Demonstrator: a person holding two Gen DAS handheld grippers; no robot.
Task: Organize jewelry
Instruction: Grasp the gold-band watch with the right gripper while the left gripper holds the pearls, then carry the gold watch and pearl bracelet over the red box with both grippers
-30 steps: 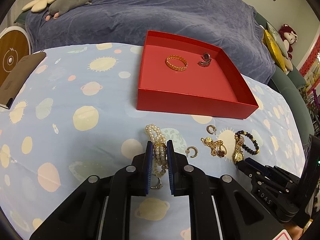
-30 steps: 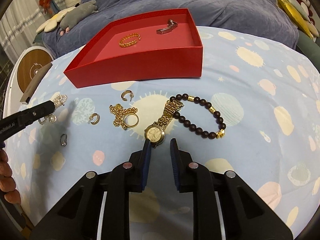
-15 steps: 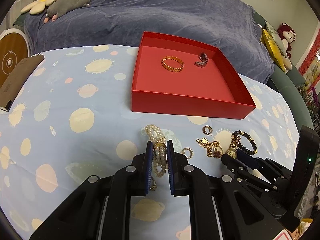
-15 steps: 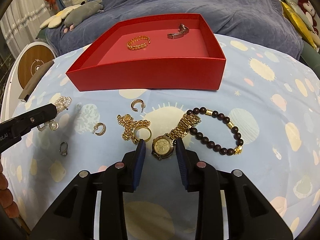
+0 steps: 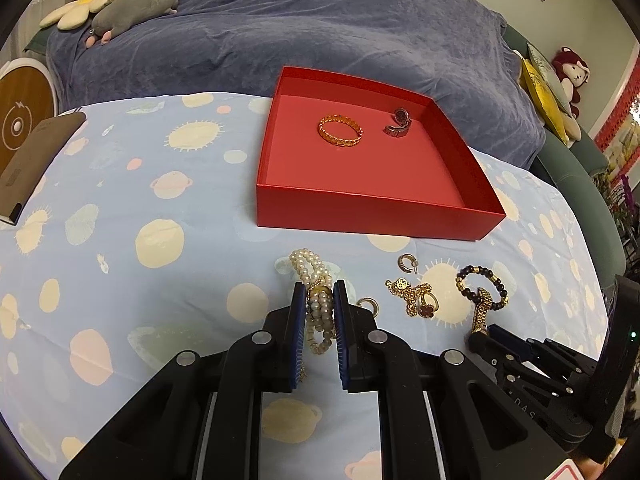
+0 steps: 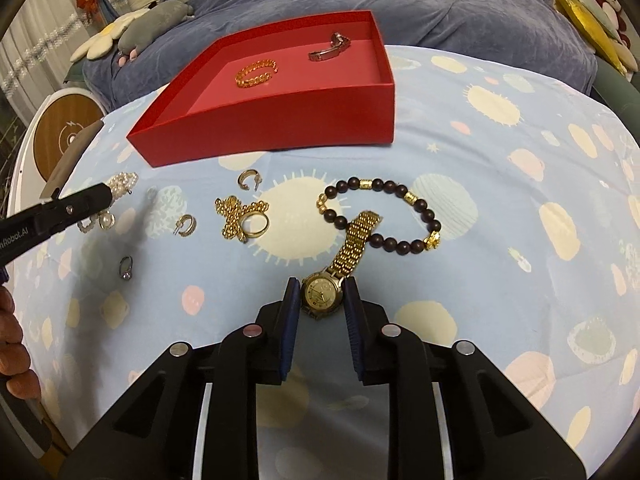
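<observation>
Two grippers over a planet-print cloth [image 5: 120, 208]. Left gripper [image 5: 316, 312] pinched on a pearl bracelet [image 5: 316, 296], pads pressed against the strands, loose loops trailing onto the cloth ahead and below. Right gripper [image 6: 320, 300] closing around the round case of a gold watch [image 6: 322, 292]; far pad touching the case edge, near pad just beside it, firm pinch not confirmed. Watch band [image 6: 354, 240] stretched forward across a dark bead bracelet [image 6: 384, 216] lying flat. Red box [image 5: 380, 208] beyond the loose pieces, holding a gold chain ring [image 5: 340, 131] and a silver clasp piece [image 5: 396, 124], well apart from each other. Between the two grippers on the cloth: one gold hoop earring [image 6: 250, 179] near the box front, a second hoop earring [image 6: 186, 225] nearer the left gripper, a gold chain tangled with a ring [image 6: 242, 218], a small dark-stoned ring [image 6: 126, 268] lying alone. Fingers of a hand [image 6: 14, 352] at the left border of the right wrist view.
</observation>
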